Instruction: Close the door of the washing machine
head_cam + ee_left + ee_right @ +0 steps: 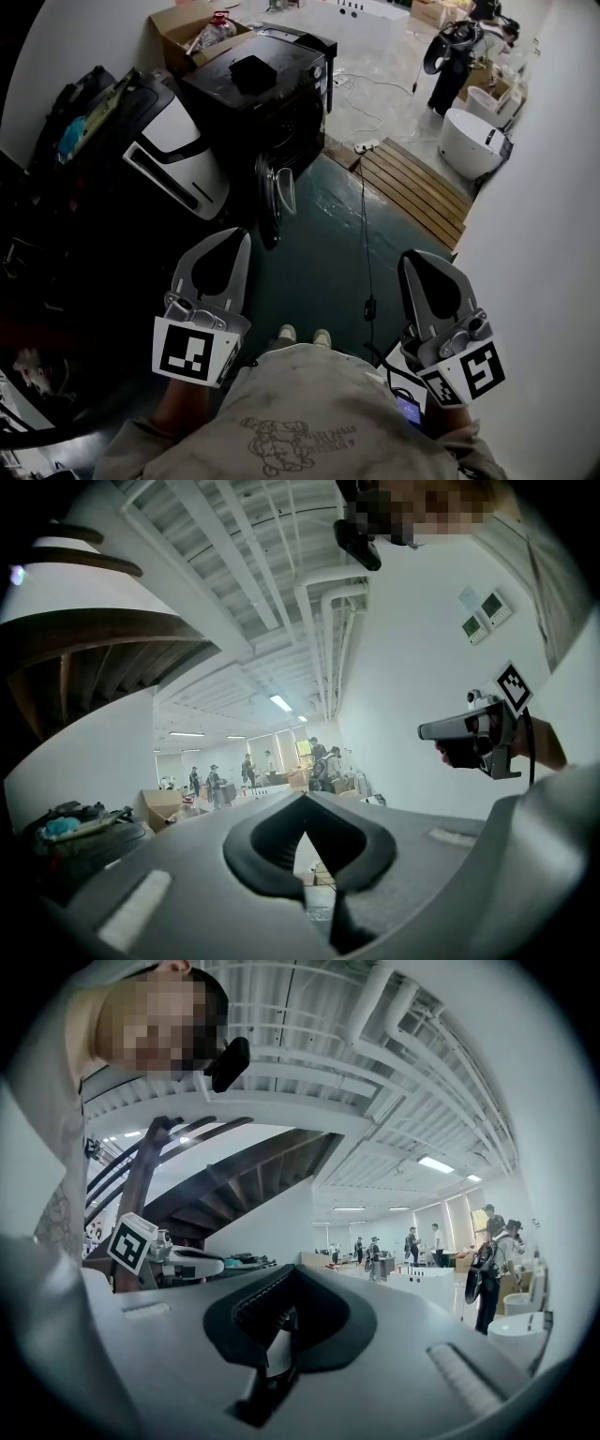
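Standing well back from the washing machine (pixel 267 94), the person holds the left gripper (pixel 230 246) and right gripper (pixel 420 262) with jaws together and empty, while the door (pixel 272 199) hangs open at its front, so closing appears not yet begun.

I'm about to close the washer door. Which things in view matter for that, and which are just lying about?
For the job:
- washing machine
- its door, standing open
- left gripper and right gripper, both shut and empty

Lying about:
- cardboard box
- wooden slat platform
- floor cable
- white tub
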Action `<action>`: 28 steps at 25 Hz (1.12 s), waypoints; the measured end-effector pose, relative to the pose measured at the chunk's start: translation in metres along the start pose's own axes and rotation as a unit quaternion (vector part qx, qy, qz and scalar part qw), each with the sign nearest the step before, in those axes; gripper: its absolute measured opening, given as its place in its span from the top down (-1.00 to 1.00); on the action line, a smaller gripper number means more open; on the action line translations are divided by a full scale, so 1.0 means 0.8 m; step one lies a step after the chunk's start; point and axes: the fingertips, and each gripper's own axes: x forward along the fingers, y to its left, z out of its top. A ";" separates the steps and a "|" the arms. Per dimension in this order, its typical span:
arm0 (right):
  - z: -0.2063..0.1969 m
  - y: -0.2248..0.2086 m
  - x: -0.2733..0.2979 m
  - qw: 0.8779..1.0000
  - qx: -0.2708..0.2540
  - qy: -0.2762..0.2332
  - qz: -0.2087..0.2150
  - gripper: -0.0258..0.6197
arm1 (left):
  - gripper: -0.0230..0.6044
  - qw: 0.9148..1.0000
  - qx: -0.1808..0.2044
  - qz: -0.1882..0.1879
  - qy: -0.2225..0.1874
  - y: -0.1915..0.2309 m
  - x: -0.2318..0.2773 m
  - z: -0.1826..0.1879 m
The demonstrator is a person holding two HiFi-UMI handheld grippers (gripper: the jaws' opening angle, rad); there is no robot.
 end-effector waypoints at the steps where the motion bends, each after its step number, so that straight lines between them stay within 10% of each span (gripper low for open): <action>1: -0.004 -0.003 -0.001 1.000 -0.001 0.003 0.000 0.83 | 0.93 1.000 0.000 0.000 -0.002 -0.003 0.002 -0.001; 8: -0.009 -0.020 -0.002 1.000 -0.006 0.009 -0.003 0.83 | 0.89 1.000 -0.013 0.000 -0.009 -0.016 0.015 -0.003; 14: -0.022 -0.028 0.005 1.000 -0.001 0.019 -0.002 0.83 | 0.30 1.000 -0.014 0.009 -0.018 -0.008 0.035 0.000; 28: -0.052 -0.076 0.054 0.999 0.001 0.040 -0.023 0.83 | 0.30 1.000 -0.013 0.005 -0.003 0.031 0.107 -0.031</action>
